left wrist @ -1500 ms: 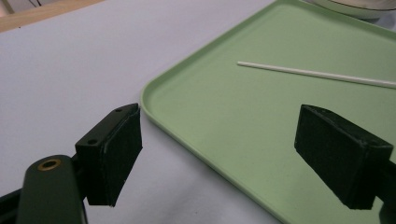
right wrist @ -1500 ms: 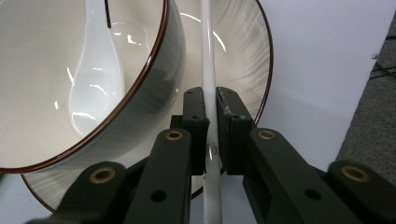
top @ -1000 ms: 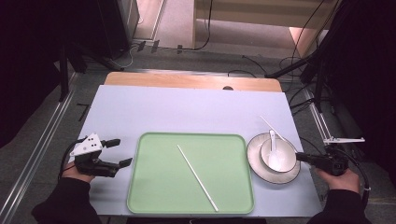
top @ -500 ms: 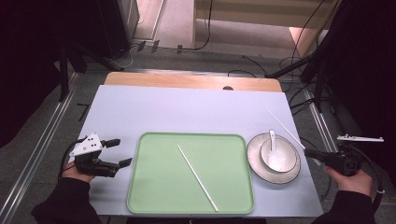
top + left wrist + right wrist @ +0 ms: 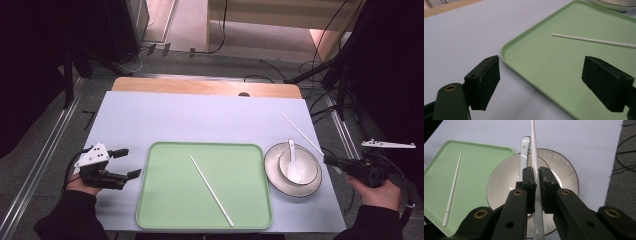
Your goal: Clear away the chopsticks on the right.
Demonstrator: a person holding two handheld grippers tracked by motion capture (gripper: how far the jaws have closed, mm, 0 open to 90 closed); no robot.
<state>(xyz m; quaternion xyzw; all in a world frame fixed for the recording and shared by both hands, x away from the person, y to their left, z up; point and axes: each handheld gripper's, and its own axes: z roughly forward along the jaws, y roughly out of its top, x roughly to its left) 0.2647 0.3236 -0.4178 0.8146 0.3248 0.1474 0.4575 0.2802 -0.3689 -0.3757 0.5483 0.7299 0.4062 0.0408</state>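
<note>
Matte tabletop (image 5: 200, 120) — slim white chopstick (image 5: 533, 150) in right gripper (image 5: 536, 178)

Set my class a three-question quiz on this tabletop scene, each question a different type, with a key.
1. True or false: the right gripper is shut on a white chopstick.
2. What lies in the bowl? A) spoon B) fork C) cup
3. Fill in: the second chopstick lies on the green ____.

Key: 1 true; 2 A, the spoon; 3 tray.
</note>
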